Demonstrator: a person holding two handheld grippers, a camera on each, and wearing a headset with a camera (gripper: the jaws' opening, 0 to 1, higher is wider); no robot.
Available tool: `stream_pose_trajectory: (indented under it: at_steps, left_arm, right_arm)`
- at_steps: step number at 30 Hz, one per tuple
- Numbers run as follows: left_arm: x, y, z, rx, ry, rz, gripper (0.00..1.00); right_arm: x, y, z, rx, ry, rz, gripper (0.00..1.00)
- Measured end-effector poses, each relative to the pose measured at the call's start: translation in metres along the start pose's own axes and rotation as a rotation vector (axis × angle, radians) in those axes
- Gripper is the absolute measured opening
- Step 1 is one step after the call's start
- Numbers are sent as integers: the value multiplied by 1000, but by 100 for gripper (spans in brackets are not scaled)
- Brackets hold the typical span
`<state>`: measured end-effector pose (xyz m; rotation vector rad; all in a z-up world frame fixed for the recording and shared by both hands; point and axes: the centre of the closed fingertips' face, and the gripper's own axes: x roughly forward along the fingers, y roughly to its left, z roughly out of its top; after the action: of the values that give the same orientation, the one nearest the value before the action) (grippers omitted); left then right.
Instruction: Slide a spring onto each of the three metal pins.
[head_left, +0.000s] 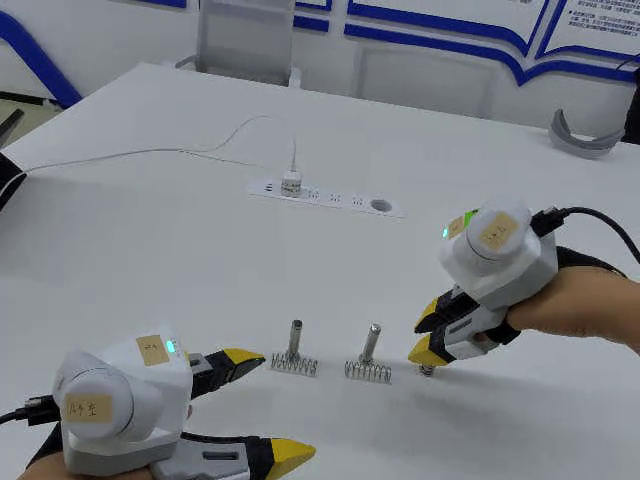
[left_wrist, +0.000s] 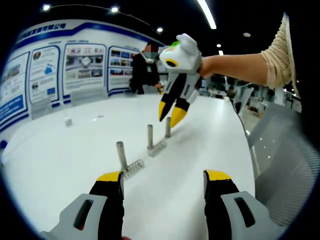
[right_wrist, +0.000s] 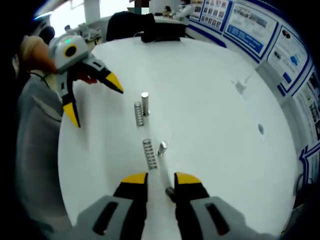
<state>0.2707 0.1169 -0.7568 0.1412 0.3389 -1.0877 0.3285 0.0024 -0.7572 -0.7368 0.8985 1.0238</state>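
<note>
Two metal pins (head_left: 295, 338) (head_left: 371, 342) stand upright on the white table, each with a spring (head_left: 293, 365) (head_left: 368, 372) lying flat at its foot. A third, shorter pin (head_left: 427, 370) looks wrapped in a spring and sits right under my right gripper (head_left: 424, 335), whose jaws stand slightly apart around nothing. In the right gripper view this pin (right_wrist: 170, 191) shows low between my fingertips (right_wrist: 187, 179). My left gripper (head_left: 268, 405) is open, near the front edge, left of the pins. The left gripper view shows the row of pins (left_wrist: 121, 155) (left_wrist: 149, 136) (left_wrist: 168, 127) ahead.
A white power strip (head_left: 325, 195) with a plugged cable lies further back on the table. A grey chair (head_left: 245, 40) stands behind the far edge, and a grey curved object (head_left: 585, 140) rests at the far right. A person (left_wrist: 145, 70) stands in the background.
</note>
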Motion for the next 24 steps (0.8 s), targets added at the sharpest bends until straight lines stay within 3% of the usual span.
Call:
stream_pose_trajectory:
  at_steps: [10, 24]
  left_arm:
    - [-1, 1, 0, -2, -3, 4, 65]
    - [-3, 2, -1, -3, 2, 7, 64]
  right_arm:
    - [27, 13, -1, -65, 34, 48, 18]
    - [44, 16, -6, -115, 59, 52, 14]
